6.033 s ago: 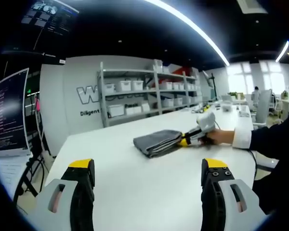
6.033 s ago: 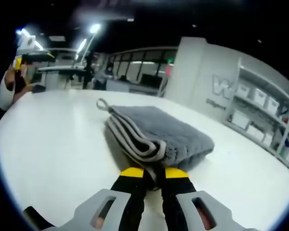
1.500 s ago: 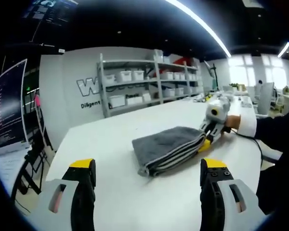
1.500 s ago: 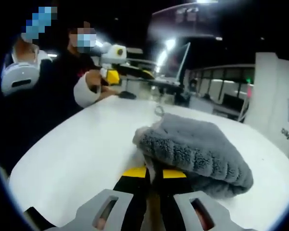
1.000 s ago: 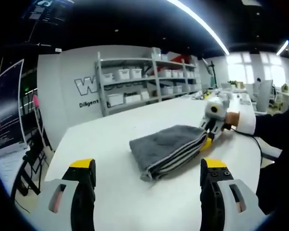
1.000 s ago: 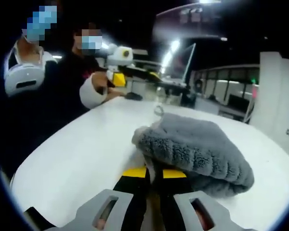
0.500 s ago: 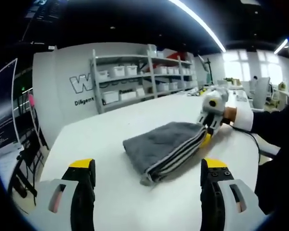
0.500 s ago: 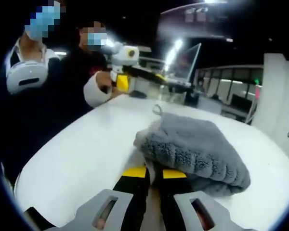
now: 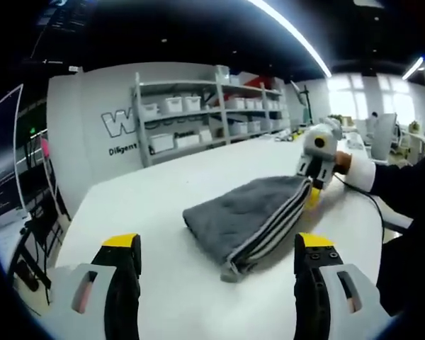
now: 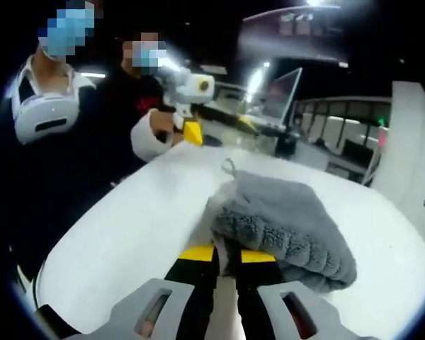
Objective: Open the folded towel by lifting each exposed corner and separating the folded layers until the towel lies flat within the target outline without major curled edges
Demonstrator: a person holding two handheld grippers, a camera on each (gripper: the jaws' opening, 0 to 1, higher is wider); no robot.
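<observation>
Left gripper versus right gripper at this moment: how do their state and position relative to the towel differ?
The left gripper is open, fingers wide apart and holding nothing; the right gripper is shut on the towel.
The left gripper hangs short of the towel, apart from it; the right gripper pinches the towel's edge at the far side, seen from the left gripper view.
Both have yellow-tipped black fingers on grey bodies, over the same white table.

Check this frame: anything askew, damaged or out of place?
Nothing stands out. The towel is folded on the table, and the right gripper is shut on one end of it. The left gripper hangs open, short of the towel. No target outline is visible.
</observation>
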